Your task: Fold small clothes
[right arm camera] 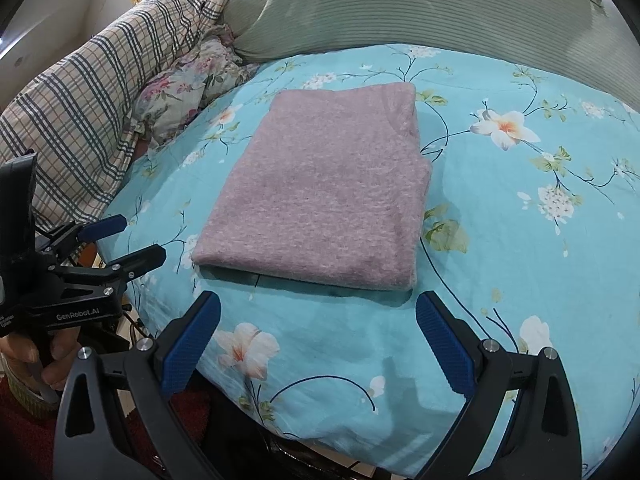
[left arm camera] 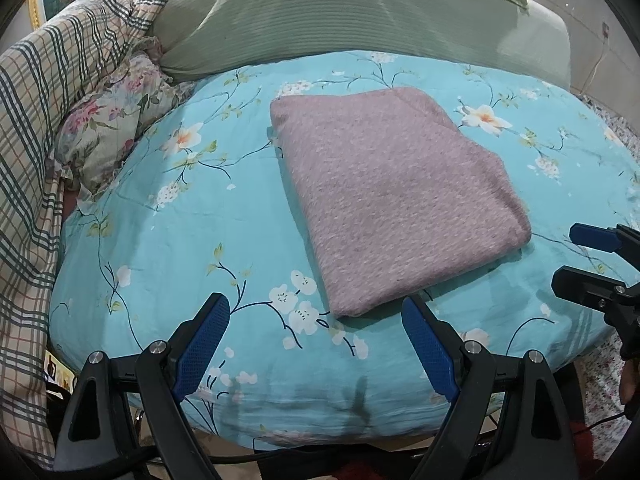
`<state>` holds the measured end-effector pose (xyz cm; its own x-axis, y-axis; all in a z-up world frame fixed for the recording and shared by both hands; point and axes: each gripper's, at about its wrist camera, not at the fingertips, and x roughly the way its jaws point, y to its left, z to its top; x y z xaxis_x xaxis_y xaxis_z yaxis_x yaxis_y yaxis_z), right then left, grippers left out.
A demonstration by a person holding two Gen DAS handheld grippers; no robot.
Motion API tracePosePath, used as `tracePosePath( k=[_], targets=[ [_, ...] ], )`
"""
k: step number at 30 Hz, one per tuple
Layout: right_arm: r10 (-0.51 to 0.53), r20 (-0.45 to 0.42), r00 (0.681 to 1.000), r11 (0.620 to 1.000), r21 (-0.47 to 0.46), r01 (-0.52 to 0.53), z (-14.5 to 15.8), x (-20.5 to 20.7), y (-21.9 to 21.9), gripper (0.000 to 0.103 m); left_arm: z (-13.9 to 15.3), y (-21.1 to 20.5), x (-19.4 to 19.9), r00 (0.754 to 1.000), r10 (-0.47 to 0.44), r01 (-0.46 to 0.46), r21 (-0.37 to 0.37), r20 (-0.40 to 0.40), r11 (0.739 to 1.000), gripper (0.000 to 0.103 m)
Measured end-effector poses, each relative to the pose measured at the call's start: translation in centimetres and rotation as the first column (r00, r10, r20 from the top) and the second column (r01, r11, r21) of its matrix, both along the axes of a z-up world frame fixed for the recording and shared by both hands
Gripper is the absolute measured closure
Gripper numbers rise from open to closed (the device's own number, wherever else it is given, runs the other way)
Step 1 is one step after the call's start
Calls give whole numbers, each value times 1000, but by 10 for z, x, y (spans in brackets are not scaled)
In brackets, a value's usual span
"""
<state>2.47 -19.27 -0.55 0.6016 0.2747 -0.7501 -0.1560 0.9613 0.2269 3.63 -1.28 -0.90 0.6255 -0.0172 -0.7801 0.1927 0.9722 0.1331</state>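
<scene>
A mauve knit garment (left arm camera: 396, 192) lies folded into a flat rectangle on the turquoise floral bed sheet (left arm camera: 180, 240); it also shows in the right wrist view (right arm camera: 324, 192). My left gripper (left arm camera: 316, 320) is open and empty, just short of the garment's near corner. My right gripper (right arm camera: 318, 318) is open and empty, just short of the garment's near folded edge. In the left wrist view the right gripper (left arm camera: 572, 256) shows at the right edge. In the right wrist view the left gripper (right arm camera: 132, 240) shows at the left edge, open, held by a hand.
A plaid quilt (left arm camera: 44, 120) and a floral pillow (left arm camera: 112, 120) are piled along the bed's left side. A green ribbed pillow (left arm camera: 320, 16) lies at the back. The bed's near edge (left arm camera: 320, 432) drops off just below my grippers.
</scene>
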Motion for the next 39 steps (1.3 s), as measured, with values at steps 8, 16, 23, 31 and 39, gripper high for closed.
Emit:
tracePosePath(
  k=[8, 16, 23, 31, 39],
  targets=[
    [6, -8, 1000, 1000, -2, -6, -1, 0, -2, 5, 2, -2, -1, 1000, -11, 11, 1, 5, 1000, 14],
    [8, -9, 1000, 1000, -3, -8, -1, 0, -2, 5, 2, -2, -1, 1000, -13, 13, 2, 4, 1000, 14],
    [6, -10, 1000, 1000, -3, -6, -1, 0, -2, 5, 2, -2, 0, 1000, -15, 15, 1, 1, 1000, 14],
    [7, -10, 1000, 1000, -3, -7, -1, 0, -2, 5, 1, -2, 1, 1000, -16, 16, 0, 0, 1000, 14],
    [6, -8, 1000, 1000, -3, -6, -1, 0, -1, 5, 1, -2, 1, 1000, -22, 22, -8, -2, 1000, 14]
  ],
)
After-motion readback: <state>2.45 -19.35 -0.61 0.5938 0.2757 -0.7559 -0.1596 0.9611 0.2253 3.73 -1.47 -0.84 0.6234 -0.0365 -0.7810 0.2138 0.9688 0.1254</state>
